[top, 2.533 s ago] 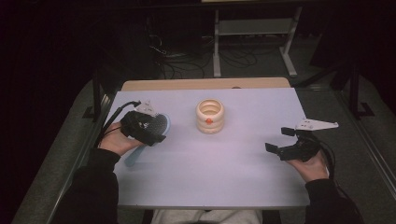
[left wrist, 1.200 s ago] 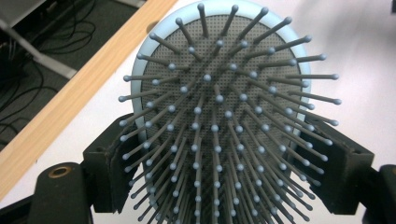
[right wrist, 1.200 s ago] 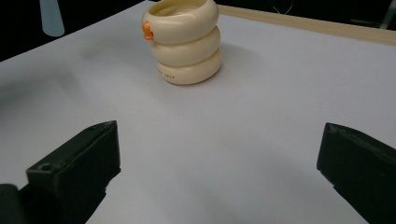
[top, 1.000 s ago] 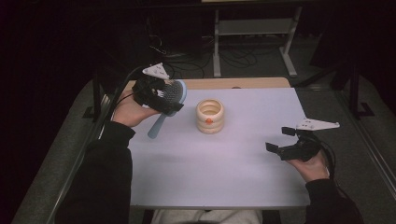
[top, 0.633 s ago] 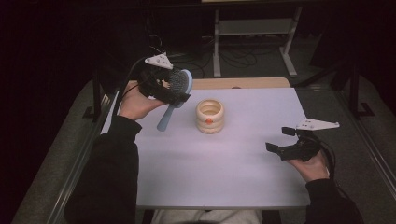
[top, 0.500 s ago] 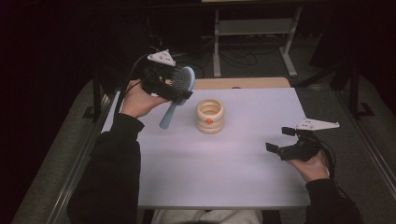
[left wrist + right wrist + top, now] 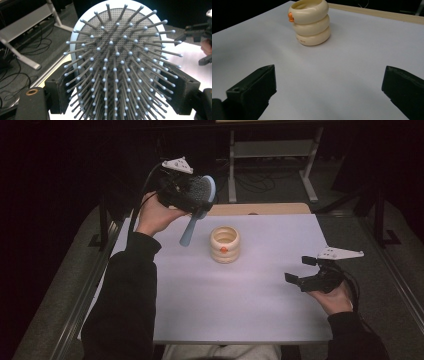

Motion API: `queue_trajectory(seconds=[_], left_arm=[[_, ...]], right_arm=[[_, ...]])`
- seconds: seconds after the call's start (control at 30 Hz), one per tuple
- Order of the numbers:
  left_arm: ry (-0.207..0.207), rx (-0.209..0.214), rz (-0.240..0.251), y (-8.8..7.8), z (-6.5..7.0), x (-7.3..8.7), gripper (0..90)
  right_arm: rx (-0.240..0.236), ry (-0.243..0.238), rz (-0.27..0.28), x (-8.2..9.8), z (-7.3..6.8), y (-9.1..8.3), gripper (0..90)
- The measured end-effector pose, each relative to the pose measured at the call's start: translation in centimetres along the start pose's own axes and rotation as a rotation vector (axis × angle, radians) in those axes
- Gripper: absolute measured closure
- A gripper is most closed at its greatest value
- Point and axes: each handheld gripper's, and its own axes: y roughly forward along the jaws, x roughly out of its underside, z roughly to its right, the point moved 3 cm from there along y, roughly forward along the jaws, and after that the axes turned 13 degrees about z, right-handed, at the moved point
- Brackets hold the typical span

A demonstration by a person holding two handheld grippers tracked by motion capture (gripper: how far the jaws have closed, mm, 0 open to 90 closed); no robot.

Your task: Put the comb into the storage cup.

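Left gripper view: your left tool [image 7: 192,195] clamps the brush [image 7: 117,57] head; it's light and stiff, so hold its rim.

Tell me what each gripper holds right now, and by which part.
The left gripper clamps the hairbrush by the sides of its head, handle hanging down. The right gripper is open and holds nothing.

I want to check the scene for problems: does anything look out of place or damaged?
Nothing stands out. The hairbrush is held in the left gripper above the table, and the cream cup stands upright, unspilled.
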Motion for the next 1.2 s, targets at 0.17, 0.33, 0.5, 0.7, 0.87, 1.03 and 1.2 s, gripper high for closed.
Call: queue_trajectory(seconds=[0.17, 0.33, 0.5, 0.7, 0.87, 1.03, 1.2], left_arm=[[-0.012, -0.001, 0.002, 1.0, -0.8, -0.3, 20.0], [-0.009, 0.001, 0.017, 1.8, -1.1, -0.5, 20.0], [-0.011, 0.004, 0.022, 2.8, -1.2, -0.9, 20.0], [-0.016, 0.022, 0.038, 3.7, -1.2, -1.7, 20.0], [-0.001, 0.054, 0.064, 4.3, -0.6, -2.6, 20.0], [0.015, 0.058, 0.078, 5.1, -0.2, -3.4, 20.0], [0.009, 0.092, 0.109, 6.2, 0.0, -3.5, 20.0]], right_arm=[[-0.002, 0.0, -0.001, 0.0, 0.0, 0.0, 0.0], [-0.002, 0.002, 0.001, 0.0, 0.1, 0.0, 0.0], [-0.002, 0.005, 0.002, 0.0, 0.2, -0.1, 0.0], [-0.006, 0.006, -0.007, 0.1, 0.1, 0.0, 0.0], [-0.008, 0.004, -0.003, 0.1, 0.2, 0.0, 0.0], [-0.014, 0.002, -0.002, 0.1, 0.0, 0.0, 0.0], [-0.015, 0.008, -0.002, 0.1, 0.0, -0.1, 0.0]])
